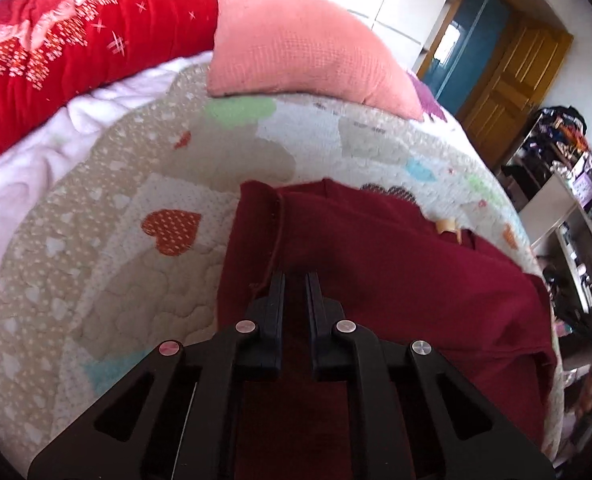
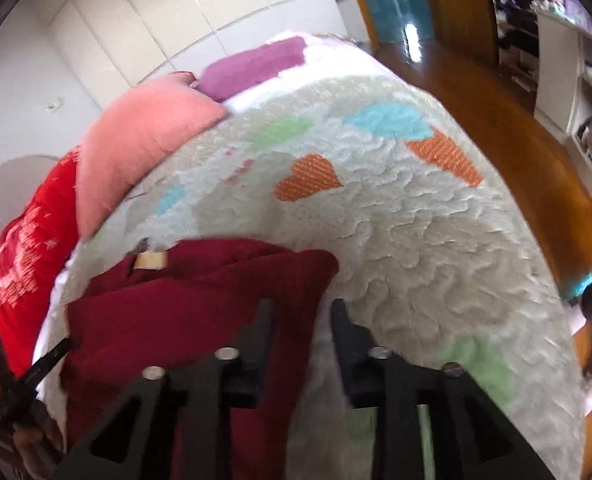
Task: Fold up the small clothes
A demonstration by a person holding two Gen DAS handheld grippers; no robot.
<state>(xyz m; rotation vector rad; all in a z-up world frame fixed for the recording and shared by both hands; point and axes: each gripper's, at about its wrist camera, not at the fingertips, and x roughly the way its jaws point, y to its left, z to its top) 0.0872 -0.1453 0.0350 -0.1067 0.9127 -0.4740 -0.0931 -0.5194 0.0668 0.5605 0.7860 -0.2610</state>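
A dark red garment (image 1: 396,264) lies on a heart-patterned quilt (image 1: 107,264) on a bed, below a pink pillow (image 1: 296,48) and a red blanket (image 1: 75,52). The left gripper (image 1: 296,280) stands nearly shut over the garment's left hemmed edge, the cloth running on between its fingers; whether the pads truly pinch it is hard to tell. The right gripper (image 2: 302,308) stands part open at the garment's right edge, one finger over the cloth, the other over bare quilt, holding nothing. The garment stretches crosswise between the two grippers and away toward its neck label (image 2: 149,260) (so any fold likely starts from these near edges). Its near end is hidden beneath both grippers, and the right view is blurred.
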